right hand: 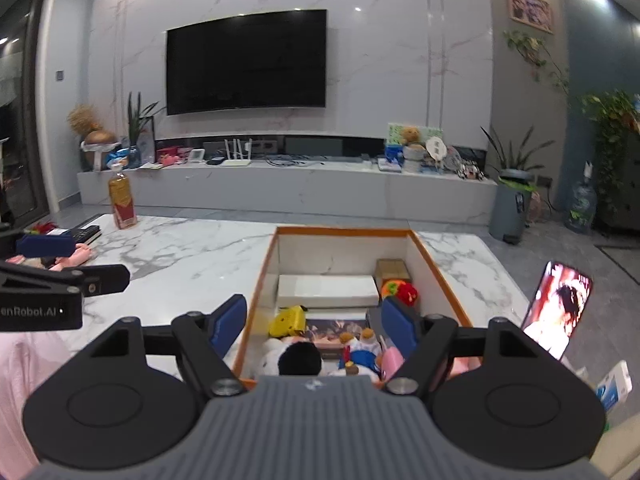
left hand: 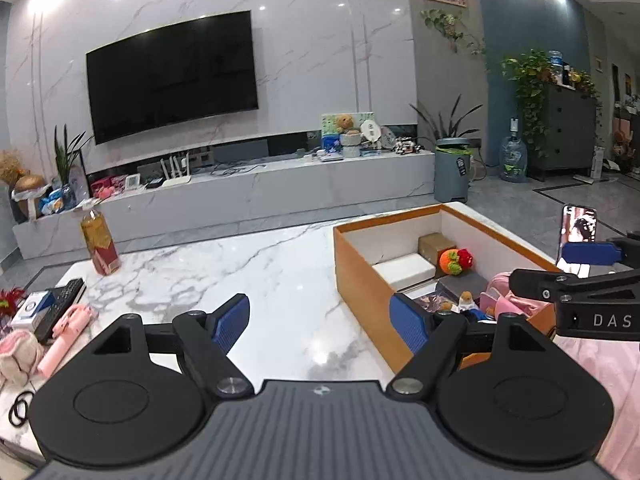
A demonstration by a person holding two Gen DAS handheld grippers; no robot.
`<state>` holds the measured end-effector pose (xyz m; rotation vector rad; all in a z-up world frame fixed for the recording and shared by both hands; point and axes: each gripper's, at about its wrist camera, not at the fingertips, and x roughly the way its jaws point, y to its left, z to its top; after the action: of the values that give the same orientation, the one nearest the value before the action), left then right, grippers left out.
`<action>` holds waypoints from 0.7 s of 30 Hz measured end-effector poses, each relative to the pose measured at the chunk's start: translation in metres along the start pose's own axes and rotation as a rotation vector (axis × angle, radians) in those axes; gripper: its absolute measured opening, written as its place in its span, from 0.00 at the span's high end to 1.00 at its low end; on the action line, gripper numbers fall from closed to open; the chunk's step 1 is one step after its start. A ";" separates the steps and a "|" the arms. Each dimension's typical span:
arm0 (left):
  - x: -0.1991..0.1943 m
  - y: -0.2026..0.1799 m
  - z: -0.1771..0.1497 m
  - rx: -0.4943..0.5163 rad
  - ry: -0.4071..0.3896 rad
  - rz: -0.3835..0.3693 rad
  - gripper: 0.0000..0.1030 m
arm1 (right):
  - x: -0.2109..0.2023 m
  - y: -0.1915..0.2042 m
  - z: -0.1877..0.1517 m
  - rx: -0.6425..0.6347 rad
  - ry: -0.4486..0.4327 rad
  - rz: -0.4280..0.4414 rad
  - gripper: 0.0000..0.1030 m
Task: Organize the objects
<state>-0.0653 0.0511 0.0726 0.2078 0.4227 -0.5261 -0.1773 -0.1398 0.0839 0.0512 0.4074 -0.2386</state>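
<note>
Blue pads on our left gripper point(left hand: 320, 322) stand spread as wide as they go, with nothing between them but bare marble; the tool hangs over the middle of the table point(left hand: 240, 272), angled a little downward. Our right gripper point(right hand: 314, 326) is likewise empty and spread, poised over the near end of the orange-rimmed box point(right hand: 256, 288), its right pad inside the box and its left pad outside the wall.

That box already holds much of what we are sorting: a white box point(right hand: 328, 290), a brown carton point(right hand: 392, 270), an orange and red knitted toy point(right hand: 400, 290), a yellow item point(right hand: 288, 320) and small plush figures at the near end. What remains, we judge, is the cluster at the table's left edge: a pink selfie stick point(left hand: 64, 334), a black remote point(left hand: 64, 300), a blue and white box point(left hand: 34, 306) and black hair ties point(left hand: 20, 408).

For the next pick we would send the left gripper, since it is closer, and take one item only. The selfie stick looks easiest: approach across its length, close on the middle, lift clear before crossing. The tall bottle point(left hand: 100, 244) stands near that route and could tip.

The marble is glossy and probably slippery. Beyond it are the TV wall, a low console and plants; a phone point(right hand: 558, 312) leans lit at the right.
</note>
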 end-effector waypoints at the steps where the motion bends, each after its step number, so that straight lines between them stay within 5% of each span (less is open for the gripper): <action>1: 0.002 0.000 -0.001 -0.008 0.004 0.001 0.12 | 0.000 -0.002 -0.003 0.009 0.003 -0.006 0.27; 21: 0.006 -0.012 -0.029 -0.055 0.084 0.023 0.12 | 0.009 -0.007 -0.027 0.044 0.057 -0.040 0.22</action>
<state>-0.0770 0.0469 0.0432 0.1818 0.5154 -0.4840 -0.1815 -0.1464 0.0560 0.0936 0.4599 -0.2861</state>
